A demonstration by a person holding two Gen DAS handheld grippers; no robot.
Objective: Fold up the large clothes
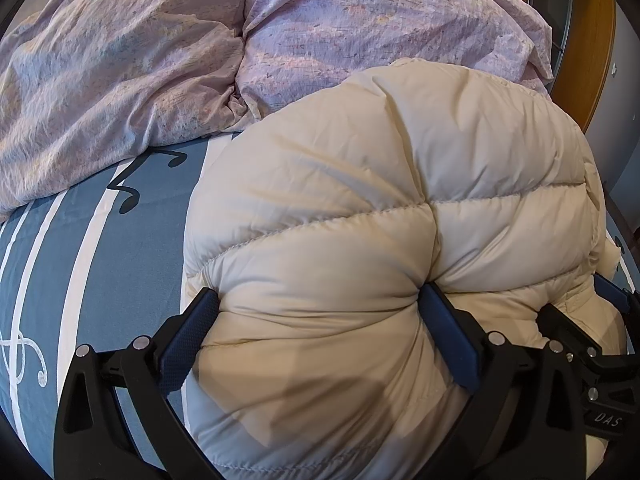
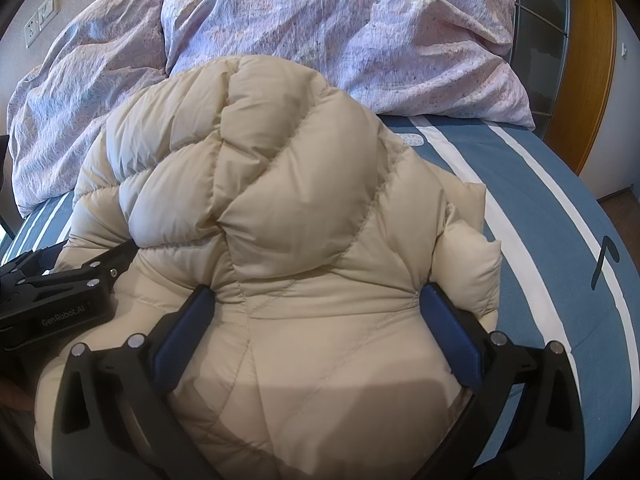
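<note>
On the bed with the blue sheet and white stripes (image 1: 100, 248), both grippers are dug into the puffy cream quilted down jacket (image 1: 360, 208), and what a mouthful of padding each one has! Left gripper (image 1: 320, 320): its blue-padded fingers (image 1: 188, 336) stand wide apart, yet they are pressed into the bulging fabric on either side, so it reads as a clamp on a thick bundle. Right gripper (image 2: 316, 312): same story, fingers (image 2: 452, 332) spread but squeezing a fat fold of the jacket (image 2: 300, 200) between them. Whether the grip is firm or merely cradling, I can't quite say through all that loft.

Why hold it this way? My read is that the two grippers sit side by side along the near edge of the garment so it can be lifted or rolled over evenly, towards 12 o'clock, without one side sagging. In the right wrist view the left gripper shows at 9 o'clock, close alongside.

Now the room. The rumpled lilac floral duvet (image 1: 140, 60) is heaped across 10 to 1 o'clock, touching the jacket's far edge, so forward travel looks tight. Open sheet lies at 9 o'clock in the left view and at 3 o'clock in the right view, and there the bed edge curves away towards the wooden door frame (image 2: 588, 60).
</note>
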